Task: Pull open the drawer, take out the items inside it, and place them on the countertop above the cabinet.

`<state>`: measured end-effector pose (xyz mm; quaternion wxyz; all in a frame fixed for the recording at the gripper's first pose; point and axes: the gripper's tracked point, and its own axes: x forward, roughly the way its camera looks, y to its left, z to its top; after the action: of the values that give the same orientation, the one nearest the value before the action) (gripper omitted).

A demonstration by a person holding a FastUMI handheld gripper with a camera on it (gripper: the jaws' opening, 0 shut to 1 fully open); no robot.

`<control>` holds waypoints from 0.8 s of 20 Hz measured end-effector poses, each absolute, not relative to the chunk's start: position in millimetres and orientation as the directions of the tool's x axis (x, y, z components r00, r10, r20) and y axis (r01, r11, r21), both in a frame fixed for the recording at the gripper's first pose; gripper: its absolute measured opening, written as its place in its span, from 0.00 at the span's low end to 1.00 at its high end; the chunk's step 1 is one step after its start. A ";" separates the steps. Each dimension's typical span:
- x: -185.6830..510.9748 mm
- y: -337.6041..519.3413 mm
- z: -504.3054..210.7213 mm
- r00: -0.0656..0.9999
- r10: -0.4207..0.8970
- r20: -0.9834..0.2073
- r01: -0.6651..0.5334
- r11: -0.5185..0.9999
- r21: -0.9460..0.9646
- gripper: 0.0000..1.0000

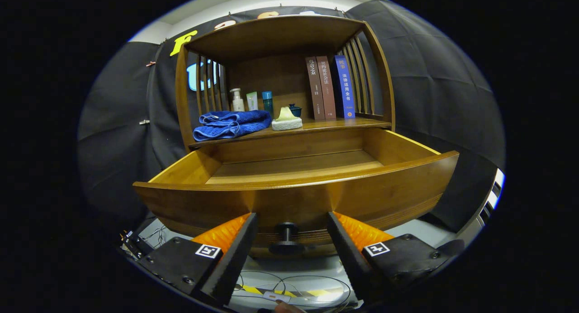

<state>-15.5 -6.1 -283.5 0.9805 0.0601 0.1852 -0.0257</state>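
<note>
**Drawer stood open, claw spread at its knob**

The claw (291,234) was spread wide, gripping nothing, with the dark knob (287,239) between its two fingers and touching neither. The knob sat on the front of the wooden drawer (371,193), which was pulled well out of the cabinet (280,37); the part of its floor that showed was bare. Beyond, on the worktop (353,121) above the drawer, lay a folded blue towel (231,124), a pale sponge (287,120), a small dark cup (295,109), three bottles (252,100) at the back and three upright books (329,87).
</note>
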 end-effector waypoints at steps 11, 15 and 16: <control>27.7 -8.0 -281.7 0.934 -0.033 -0.356 0.082 0.989 0.123 0.99; 63.6 -8.5 -280.4 0.938 -0.041 -0.345 0.090 0.988 0.129 0.99; 73.1 -9.2 -278.7 0.940 -0.042 -0.338 0.091 0.987 0.131 0.99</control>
<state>73.1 -9.2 -278.7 0.9823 0.0727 0.1695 -0.0338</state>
